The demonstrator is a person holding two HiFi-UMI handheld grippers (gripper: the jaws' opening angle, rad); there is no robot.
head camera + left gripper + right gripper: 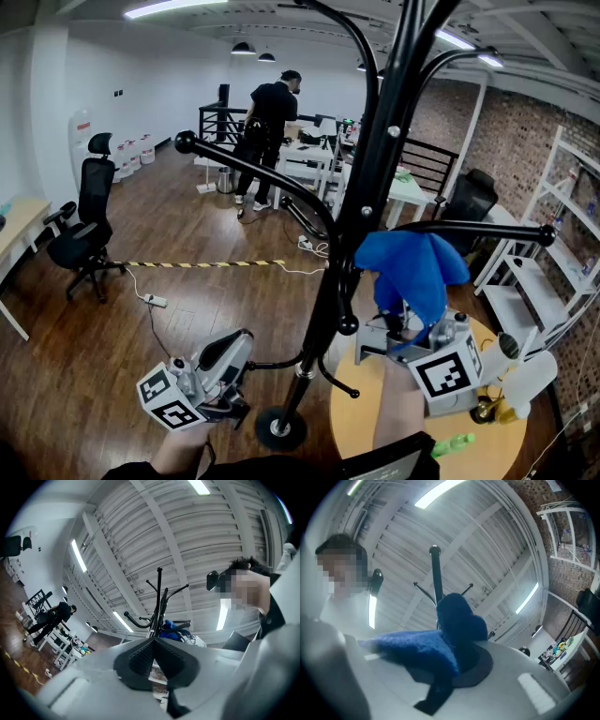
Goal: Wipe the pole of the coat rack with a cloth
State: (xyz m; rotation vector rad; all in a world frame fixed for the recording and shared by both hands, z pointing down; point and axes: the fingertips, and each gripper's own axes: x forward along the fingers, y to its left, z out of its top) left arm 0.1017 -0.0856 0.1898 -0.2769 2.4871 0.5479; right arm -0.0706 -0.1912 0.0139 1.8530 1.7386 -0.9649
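Closest in, the left gripper (153, 640) sits low beside the rack's round base (279, 428). Its jaws are pressed together with nothing in them, so it's just along for the ride right now. The right gripper (403, 328) is doing the work: its jaws are clamped on a blue cloth (412, 267), which bunches up above them and flops over one side.

Under that hand there's a round yellow surface (361, 412) with a white bottle (521, 377) on it.

The cloth is right up beside the black pole (370, 169), roughly mid-height, just under where one arm of the rack (478, 228) sticks out to the right. I honestly can't tell whether it's touching the pole or hanging just shy of it. In the right gripper view the pole rises straight up behind the cloth.

Progress-wise, my read is that it's early or mid-wipe at best. The cloth is gripped and in position, but nothing shows which stretches are already clean. The long run above to the hooks and the bit down to the base both look like they're left to do.

Further back there's striped tape (202, 263) on the wood floor, an office chair (84, 230), and a person (262, 131) standing at some white desks.
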